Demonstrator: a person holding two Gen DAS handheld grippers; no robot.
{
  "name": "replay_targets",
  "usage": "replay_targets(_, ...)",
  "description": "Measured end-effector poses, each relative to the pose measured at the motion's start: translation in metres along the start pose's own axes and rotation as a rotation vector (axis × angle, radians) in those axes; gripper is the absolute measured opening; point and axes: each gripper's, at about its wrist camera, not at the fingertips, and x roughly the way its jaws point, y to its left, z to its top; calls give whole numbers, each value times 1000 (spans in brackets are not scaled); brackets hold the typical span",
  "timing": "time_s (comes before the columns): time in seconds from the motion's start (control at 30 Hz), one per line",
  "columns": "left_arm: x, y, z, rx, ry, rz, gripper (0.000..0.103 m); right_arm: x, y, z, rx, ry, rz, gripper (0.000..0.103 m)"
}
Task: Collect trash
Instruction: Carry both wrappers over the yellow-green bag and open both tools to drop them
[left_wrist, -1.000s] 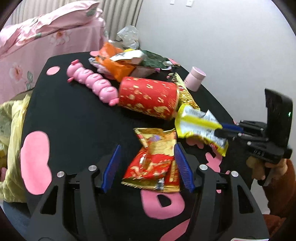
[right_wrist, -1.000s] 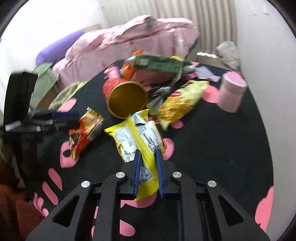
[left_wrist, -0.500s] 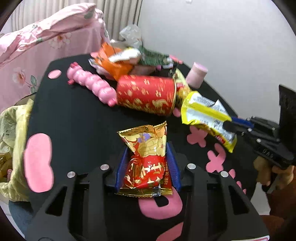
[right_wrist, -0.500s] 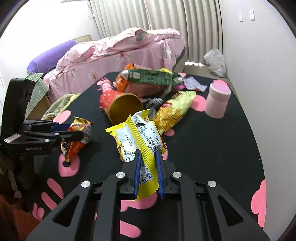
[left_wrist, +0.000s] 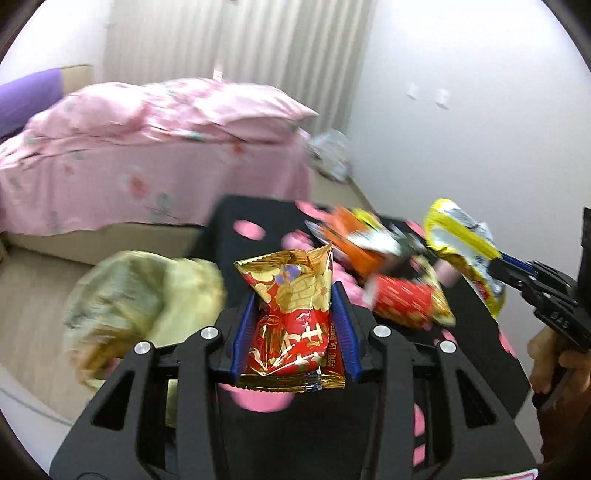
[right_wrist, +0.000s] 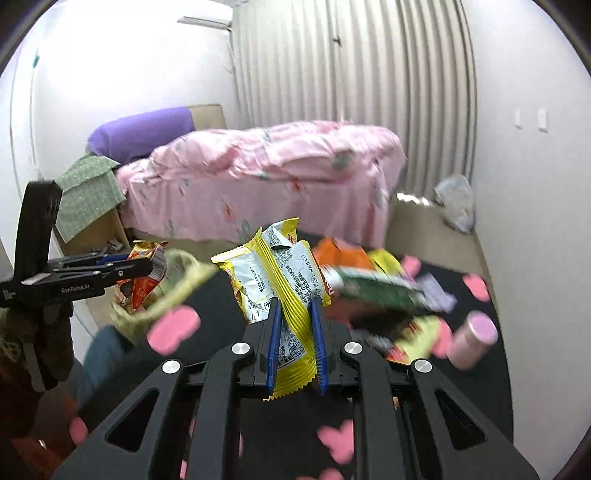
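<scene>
Two tongs clamped — left tongs (left_wrist: 293, 325) on crinkly red-gold foil packet (left_wrist: 291, 314), right tongs (right_wrist: 297, 347) on pleated yellow wrapper (right_wrist: 273, 273).

A bed with a pink floral quilt (right_wrist: 273, 166) fills the middle of the room. Pleated curtains (right_wrist: 354, 66) hang behind it, a purple pillow (right_wrist: 140, 134) lies at its head, and green checked cloth (right_wrist: 90, 194) drapes a cardboard box (right_wrist: 107, 229) beside it.
</scene>
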Motion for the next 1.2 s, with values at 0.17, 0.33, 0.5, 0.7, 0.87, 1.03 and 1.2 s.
replay_targets(0.17, -25, 56, 12, -63, -63, 112, 39, 29, 44, 37, -46, -2, 70, 16)
replay_targets(0.33, -37, 99, 12, -120, -85, 189, 39, 57, 95, 61, -141, 4, 104, 16)
replay_targets(0.5, -36, 123, 8, -177, -105, 233, 39, 88, 131, 71, -203, 33, 118, 16)
replay_targets(0.7, -26, 131, 2, -192, -106, 276, 39, 112, 142, 77, -181, 66, 128, 16)
replay_targets(0.87, -18, 144, 0, -237, -104, 302, 39, 133, 147, 74, -152, 98, 148, 16)
replay_targets(1.03, -2, 154, -5, -269, -76, 320, 39, 164, 157, 61, -159, 162, 192, 16)
replay_targets(1.2, 12, 165, -18, -301, -41, 329, 39, 195, 160, 49, -138, 211, 241, 16)
